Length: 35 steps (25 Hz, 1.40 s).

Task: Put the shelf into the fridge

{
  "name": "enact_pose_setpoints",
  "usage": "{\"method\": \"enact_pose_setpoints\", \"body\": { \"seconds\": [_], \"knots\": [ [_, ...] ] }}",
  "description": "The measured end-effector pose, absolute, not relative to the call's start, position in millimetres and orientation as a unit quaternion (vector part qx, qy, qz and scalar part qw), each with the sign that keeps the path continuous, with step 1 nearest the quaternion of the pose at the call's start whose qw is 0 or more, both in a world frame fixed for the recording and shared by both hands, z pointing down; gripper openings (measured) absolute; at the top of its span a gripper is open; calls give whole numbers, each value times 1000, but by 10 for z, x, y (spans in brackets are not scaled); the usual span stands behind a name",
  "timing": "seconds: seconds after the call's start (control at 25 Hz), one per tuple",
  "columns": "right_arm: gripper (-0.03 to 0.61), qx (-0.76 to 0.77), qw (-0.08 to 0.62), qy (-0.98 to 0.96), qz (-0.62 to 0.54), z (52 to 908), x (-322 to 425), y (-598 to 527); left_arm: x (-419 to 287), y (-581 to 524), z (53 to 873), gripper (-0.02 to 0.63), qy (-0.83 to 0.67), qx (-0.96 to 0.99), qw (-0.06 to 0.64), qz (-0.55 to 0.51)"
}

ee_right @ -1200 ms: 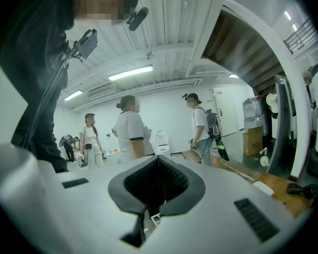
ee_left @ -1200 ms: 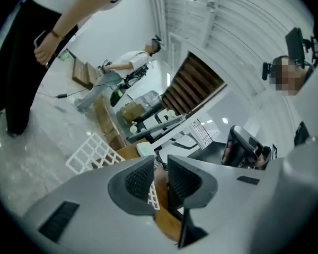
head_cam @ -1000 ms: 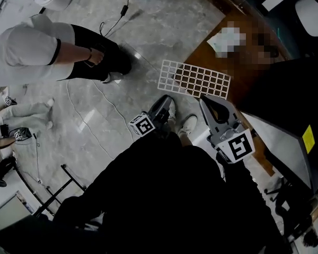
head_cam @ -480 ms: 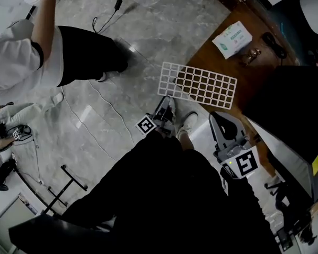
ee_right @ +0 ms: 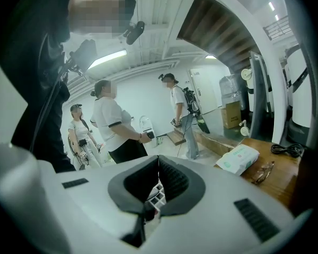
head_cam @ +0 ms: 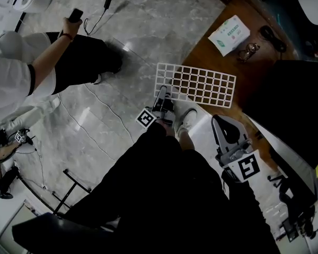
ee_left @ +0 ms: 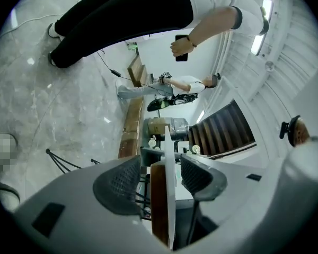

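Over the counter's point(head_cam: 222, 54) corner lies the white shelf point(head_cam: 197, 83), left gripper point(head_cam: 162, 94) at its near edge, right gripper point(head_cam: 222, 121) just short. Left gripper view: fingers point(ee_left: 115, 180) spread, shelf edge-on between them, unpinched. Right gripper view: fingers point(ee_right: 176, 180) closed; grid sliver below, unclear.

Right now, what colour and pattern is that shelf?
The shelf is white, an open square grid; head view shows it best.
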State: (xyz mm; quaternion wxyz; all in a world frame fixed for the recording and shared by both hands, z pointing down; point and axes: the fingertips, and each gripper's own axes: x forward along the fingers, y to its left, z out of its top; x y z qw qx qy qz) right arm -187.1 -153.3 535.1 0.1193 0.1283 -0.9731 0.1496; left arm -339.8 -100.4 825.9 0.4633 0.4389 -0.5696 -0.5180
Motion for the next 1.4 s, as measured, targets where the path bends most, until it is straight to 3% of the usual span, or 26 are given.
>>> {"method": "enact_pose_setpoints", "body": {
  "seconds": [0.24, 0.44, 0.84, 1.16, 1.2, 1.28, 1.4],
  "knots": [
    [7, 140, 162, -963, 162, 5478, -1778, -1561, -3492, -1128, 8268, 192, -572, 429, 454, -532],
    [8, 149, 165, -961, 167, 5484, -1753, -1585, -3500, -1162, 8164, 35, -570, 432, 448, -537],
    [8, 170, 155, -954, 191, 5463, -1541, -1695, -3492, -1185, 7638, 34, -534, 435, 450, -568],
    [9, 292, 84, -889, 342, 5543, -1049, -1776, -3924, -1121, 6912, 38, -521, 435, 435, -592],
    [22, 306, 74, -877, 363, 5587, -996, -1798, -4001, -1138, 6784, 39, -517, 435, 430, -599],
    [141, 325, 48, -848, 417, 5693, -920, -1823, -4120, -1143, 6502, 39, -511, 435, 422, -610],
    [250, 318, -24, -803, 504, 5781, -942, -1863, -4222, -1107, 6090, 39, -502, 436, 412, -623]
  ]
}}
